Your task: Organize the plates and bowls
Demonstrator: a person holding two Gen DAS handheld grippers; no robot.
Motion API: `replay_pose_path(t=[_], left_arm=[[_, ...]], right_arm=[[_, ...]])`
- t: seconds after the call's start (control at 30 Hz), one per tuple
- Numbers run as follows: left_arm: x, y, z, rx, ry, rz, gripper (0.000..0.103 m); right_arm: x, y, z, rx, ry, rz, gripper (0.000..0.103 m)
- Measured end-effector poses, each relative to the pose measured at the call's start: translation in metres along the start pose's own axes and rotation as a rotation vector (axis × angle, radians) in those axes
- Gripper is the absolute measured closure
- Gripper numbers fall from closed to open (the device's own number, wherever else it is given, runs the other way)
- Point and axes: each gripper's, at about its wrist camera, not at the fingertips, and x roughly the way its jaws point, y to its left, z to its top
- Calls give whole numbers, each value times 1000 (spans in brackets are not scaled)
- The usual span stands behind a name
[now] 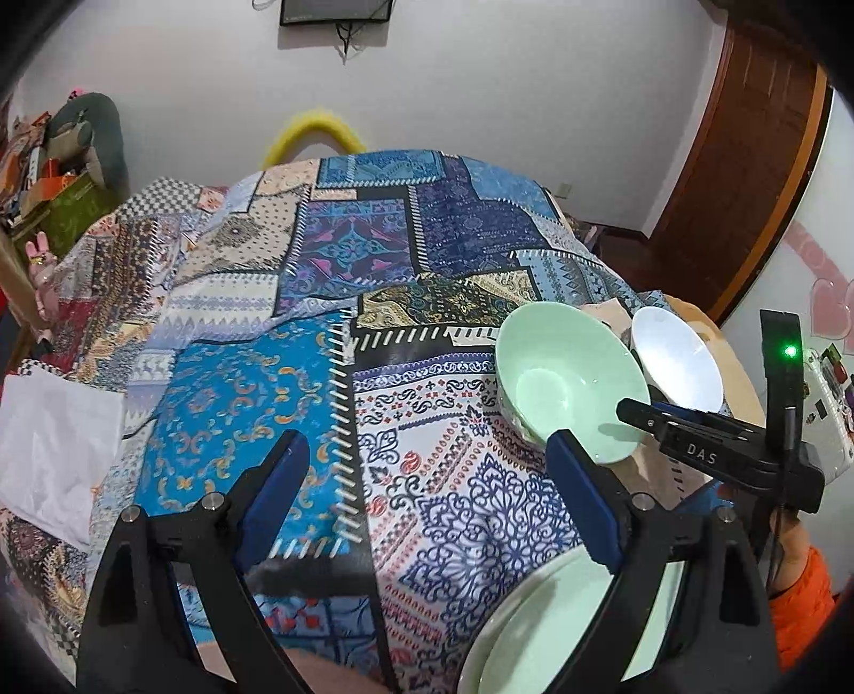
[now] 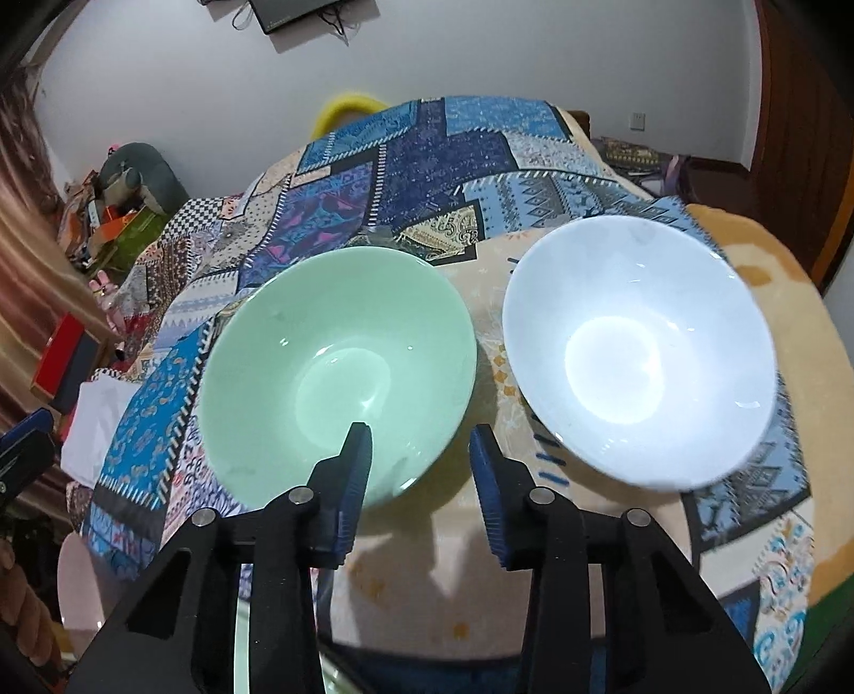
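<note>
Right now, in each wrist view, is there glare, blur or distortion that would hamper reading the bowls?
Right wrist view: strong glare whitens the white bowl's base, its near rim is smeared; the green bowl reads clean with small highlights. Left wrist view: heavy fisheye bending; both bowls sit small at the right; the green plates lie partly behind the left hand-held gripper.

A plain white wall (image 1: 480, 80) fills the top of both views, with a dark flat screen (image 1: 336, 10) and dangling cables mounted at the upper centre. A brown wooden door (image 1: 747, 176) stands at the right. A patchwork blue patterned blanket (image 1: 373, 240) covers the bed, cluttered boxes (image 1: 48, 181) piled at upper left.
</note>
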Motion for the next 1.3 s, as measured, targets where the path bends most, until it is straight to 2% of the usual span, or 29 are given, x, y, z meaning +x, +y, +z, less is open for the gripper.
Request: replay_pose_path(t=[0.07,0.17,0.23,0.27,0.43,0.53,0.73,0.93,1.03,1.3], left_arm=[[10,-2,3,-5,15,-11,14],[27,-5,7,1,45,-7,20],[36,-8,8,6,61,-10,23],[40,-10,9,10,69,-10,25],[53,-17,9,23,88,-19,28],[59,-24,9,36,101,-25,33],[79,-31,7,43,169,-22,55],[95,-32,-1,31,238,-19,77],[104,-35,-2,30,261,-44,87],[112,-39,-1,32,263,-19,90]], right_arm=[[4,-3,2,13,7,-8,73],[11,-9,3,45,28,24,77],[16,-11,5,58,44,52,86],[16,-12,5,60,47,60,86],[12,-5,3,2,38,53,86],[11,0,0,-47,36,68,86],[3,17,-8,-139,34,107,86],[11,13,-7,-110,58,128,86],[13,11,-7,-93,61,135,85],[8,14,-8,-88,42,128,85]])
